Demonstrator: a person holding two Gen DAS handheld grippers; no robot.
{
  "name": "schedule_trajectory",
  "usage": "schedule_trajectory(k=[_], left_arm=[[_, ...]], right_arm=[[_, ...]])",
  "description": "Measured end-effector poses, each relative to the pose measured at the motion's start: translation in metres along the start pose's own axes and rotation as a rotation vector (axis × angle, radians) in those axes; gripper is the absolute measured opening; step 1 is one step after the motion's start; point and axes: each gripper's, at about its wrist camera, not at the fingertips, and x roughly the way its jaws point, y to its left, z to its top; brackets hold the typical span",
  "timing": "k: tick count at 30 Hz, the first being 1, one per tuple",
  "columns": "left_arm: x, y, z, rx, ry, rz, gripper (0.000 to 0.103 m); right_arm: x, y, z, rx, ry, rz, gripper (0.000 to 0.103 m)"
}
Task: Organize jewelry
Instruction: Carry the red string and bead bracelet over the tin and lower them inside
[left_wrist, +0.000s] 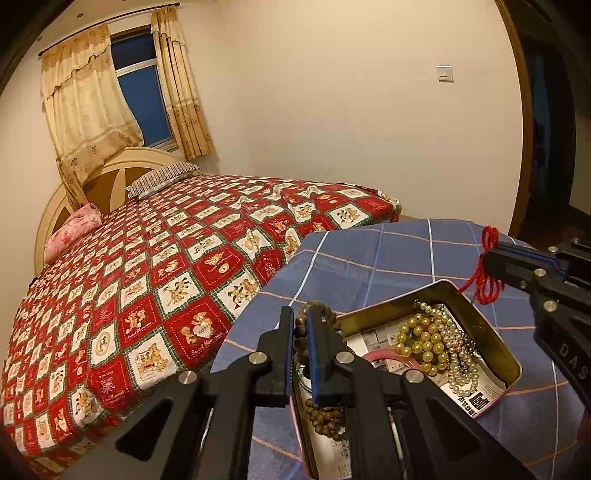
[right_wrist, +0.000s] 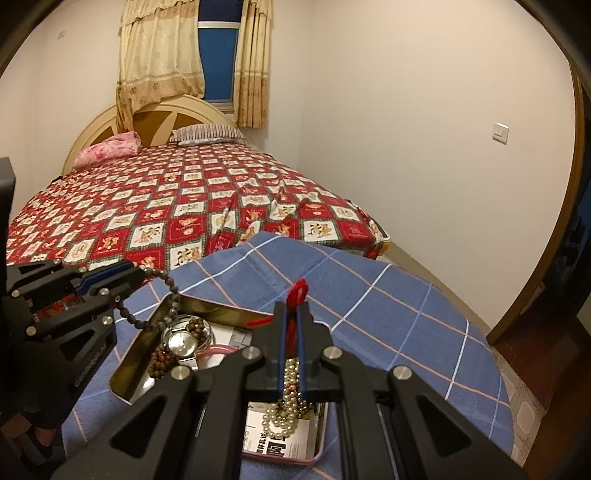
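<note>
An open metal tin (left_wrist: 515, 363) (right_wrist: 123, 373) lies on a blue checked cloth. It holds pearl strands (left_wrist: 456, 350) (right_wrist: 284, 413), yellow beads (left_wrist: 419, 341), a pink bangle (left_wrist: 391, 358), a wristwatch (right_wrist: 183, 343) and brown wooden beads (left_wrist: 325, 419) (right_wrist: 160, 363). My left gripper (left_wrist: 300, 317) (right_wrist: 138, 275) is shut on a dark bead bracelet (left_wrist: 328, 314) (right_wrist: 171, 293), lifted over the tin's left end. My right gripper (right_wrist: 294, 308) (left_wrist: 489, 258) is shut on a red string (right_wrist: 297, 290) (left_wrist: 487, 269), held above the tin's far right corner.
The blue checked cloth (left_wrist: 369, 258) (right_wrist: 388, 295) covers a small table next to a bed with a red patchwork quilt (left_wrist: 147, 280) (right_wrist: 166, 206). Pillows, a headboard and a curtained window lie beyond. A wall and a doorway stand on the right.
</note>
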Motion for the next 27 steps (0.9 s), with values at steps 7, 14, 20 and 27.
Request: schedule_trajectory(k=[7,14,20,27], left_arm=[[0.009,-0.004,-0.004,0.014,0.015,-0.003,0.006],[0.019,-0.007,-0.008,0.008,0.033,-0.009,0.006],[0.027,-0.008,-0.012,0.006,0.048,-0.005,0.007],[0.024,-0.014,-0.014,0.028,0.043,-0.033,0.007]], right_arm=[[0.015,-0.001,-0.006,0.004,0.025,-0.004,0.007],[0.027,-0.004,-0.01,0.004,0.048,-0.014,0.007],[0.033,-0.006,-0.016,0.011,0.068,-0.006,0.007],[0.038,-0.007,-0.021,0.015,0.088,0.016,0.01]])
